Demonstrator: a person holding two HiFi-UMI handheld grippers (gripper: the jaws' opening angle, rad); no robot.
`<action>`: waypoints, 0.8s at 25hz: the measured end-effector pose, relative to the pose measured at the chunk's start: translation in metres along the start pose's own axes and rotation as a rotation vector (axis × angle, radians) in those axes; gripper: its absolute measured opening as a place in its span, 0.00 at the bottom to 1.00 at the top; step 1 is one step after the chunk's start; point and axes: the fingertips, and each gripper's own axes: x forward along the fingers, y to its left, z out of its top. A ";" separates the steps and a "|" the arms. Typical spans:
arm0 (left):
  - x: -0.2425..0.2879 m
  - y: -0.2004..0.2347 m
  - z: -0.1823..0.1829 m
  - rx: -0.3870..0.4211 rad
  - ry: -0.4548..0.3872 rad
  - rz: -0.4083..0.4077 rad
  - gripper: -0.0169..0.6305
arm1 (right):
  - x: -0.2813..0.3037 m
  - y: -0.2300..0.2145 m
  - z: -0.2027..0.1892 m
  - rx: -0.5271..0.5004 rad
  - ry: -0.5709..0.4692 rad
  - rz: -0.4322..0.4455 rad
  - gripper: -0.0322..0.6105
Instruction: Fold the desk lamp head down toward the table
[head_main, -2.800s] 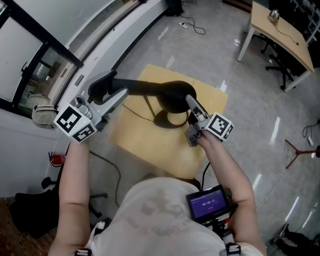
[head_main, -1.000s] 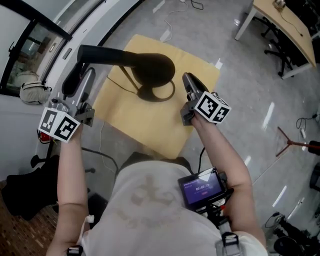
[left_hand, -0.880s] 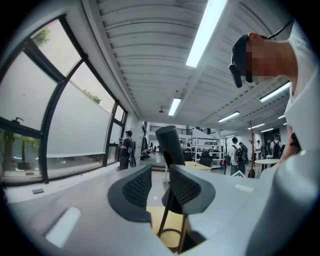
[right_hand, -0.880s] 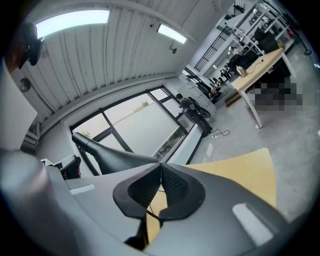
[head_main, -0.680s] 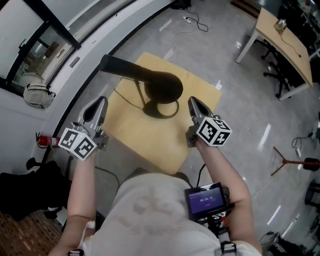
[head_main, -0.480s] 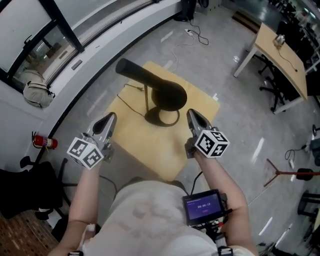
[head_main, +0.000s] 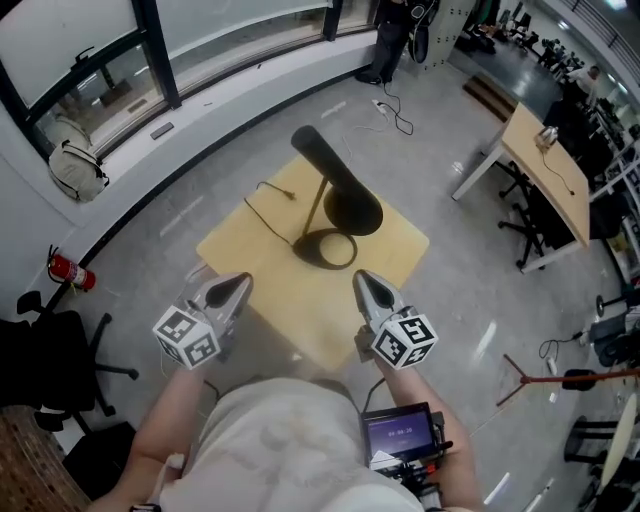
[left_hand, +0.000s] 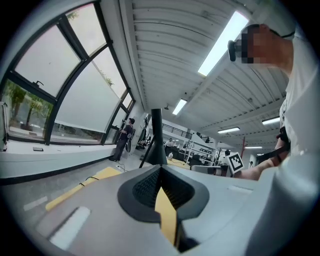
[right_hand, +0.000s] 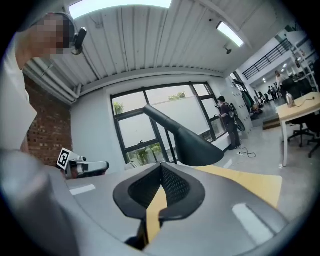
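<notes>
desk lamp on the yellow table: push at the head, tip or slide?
Probably tips before sliding: the desk lamp carries a wide cone head and long arm on one thin stem, so it looks top-heavy. The ring base is flat but open, likely little ballast. The cord lies loose on the table and may drag along.

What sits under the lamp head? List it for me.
Under the lamp head lies its ring-shaped base on the yellow table, bare tabletop showing inside the ring. The head hides the ring's far edge and the tabletop beyond it.
</notes>
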 end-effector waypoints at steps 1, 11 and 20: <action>-0.004 -0.005 -0.004 0.009 0.005 -0.007 0.03 | -0.004 0.009 -0.005 -0.015 0.007 0.009 0.07; -0.025 -0.041 -0.041 0.006 0.034 -0.075 0.03 | -0.040 0.073 -0.046 -0.139 0.076 0.062 0.07; -0.069 -0.075 -0.051 -0.027 0.083 -0.112 0.03 | -0.062 0.119 -0.064 -0.095 0.114 0.076 0.07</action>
